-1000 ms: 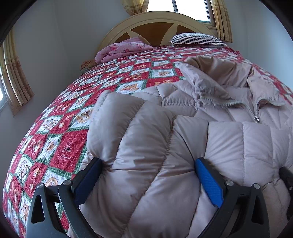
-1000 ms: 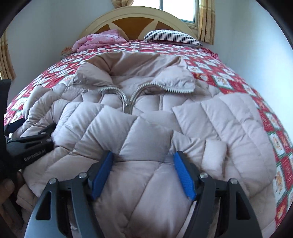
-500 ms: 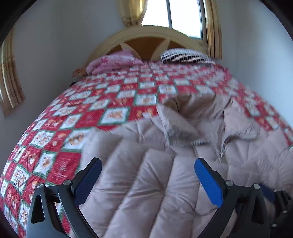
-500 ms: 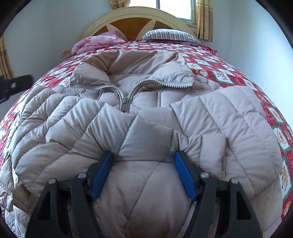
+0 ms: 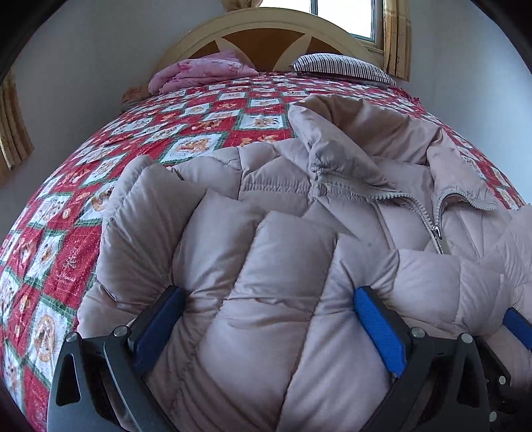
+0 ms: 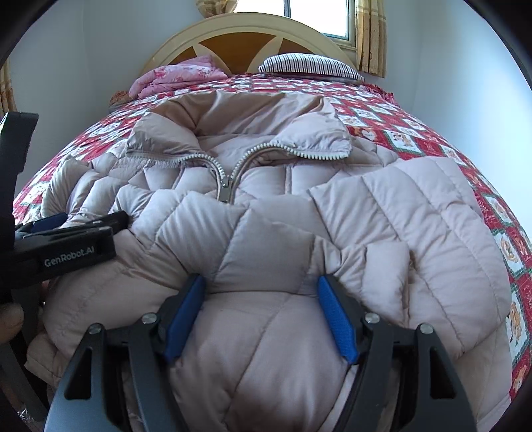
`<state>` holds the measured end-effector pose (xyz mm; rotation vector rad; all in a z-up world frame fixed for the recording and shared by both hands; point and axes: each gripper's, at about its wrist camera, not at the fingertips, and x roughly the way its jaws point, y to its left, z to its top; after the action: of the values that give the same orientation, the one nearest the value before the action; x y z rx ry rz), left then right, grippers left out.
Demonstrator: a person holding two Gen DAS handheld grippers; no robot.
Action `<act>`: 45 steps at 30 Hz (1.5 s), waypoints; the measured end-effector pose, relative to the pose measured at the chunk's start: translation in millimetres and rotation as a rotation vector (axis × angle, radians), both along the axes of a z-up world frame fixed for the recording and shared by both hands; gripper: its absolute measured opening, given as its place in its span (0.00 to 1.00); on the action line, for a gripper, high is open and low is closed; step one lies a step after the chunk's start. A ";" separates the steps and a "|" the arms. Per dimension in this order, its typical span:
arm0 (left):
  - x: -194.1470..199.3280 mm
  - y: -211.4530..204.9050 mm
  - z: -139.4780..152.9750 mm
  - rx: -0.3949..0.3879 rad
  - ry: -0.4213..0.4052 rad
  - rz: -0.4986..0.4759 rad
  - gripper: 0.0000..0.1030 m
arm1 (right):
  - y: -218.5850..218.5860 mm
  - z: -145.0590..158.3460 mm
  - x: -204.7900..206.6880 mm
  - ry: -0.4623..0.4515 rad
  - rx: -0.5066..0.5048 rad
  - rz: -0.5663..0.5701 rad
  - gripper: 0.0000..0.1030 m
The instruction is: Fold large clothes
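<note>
A pale beige quilted puffer jacket (image 5: 289,212) lies front up on the bed, zipper (image 6: 226,186) partly open, collar toward the headboard. It also fills the right wrist view (image 6: 382,212). My left gripper (image 5: 269,299) is open, its blue-padded jaws pressed into the folded-in left sleeve and side. My right gripper (image 6: 262,289) is open, its jaws wide around a bulge of the jacket's lower front. The left gripper also shows at the left edge of the right wrist view (image 6: 83,232). The right gripper's blue fingertip (image 5: 518,327) shows at the right edge of the left wrist view.
The bed has a red patterned quilt (image 5: 99,186) and a cream and brown headboard (image 5: 266,36). A pink folded blanket (image 5: 202,71) and a striped pillow (image 5: 339,66) lie by the headboard. White walls and a curtained window (image 6: 319,16) stand behind.
The left gripper lifted off the jacket half a second ago and has come back down onto its left side. The right gripper has stayed put on the lower front.
</note>
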<state>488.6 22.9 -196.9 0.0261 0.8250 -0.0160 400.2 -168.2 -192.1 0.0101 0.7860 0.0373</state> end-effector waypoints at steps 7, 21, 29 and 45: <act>3.5 0.8 -3.1 0.003 0.017 -0.002 0.99 | 3.4 -1.5 2.2 0.005 -0.030 -0.002 0.72; 5.2 1.5 -3.3 -0.006 0.021 -0.007 0.99 | 6.8 -1.6 4.0 0.018 -0.049 -0.003 0.73; 4.9 3.3 -2.9 -0.013 0.021 -0.009 0.99 | 6.8 -1.7 6.2 0.029 -0.047 0.005 0.74; 2.8 7.4 -1.8 -0.034 0.012 -0.010 0.99 | -43.7 78.7 61.5 -0.009 0.033 0.157 0.79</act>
<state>491.4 30.3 -198.7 -0.0023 0.8362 -0.0397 461.7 -211.8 -113.4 -0.0203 0.7757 0.1992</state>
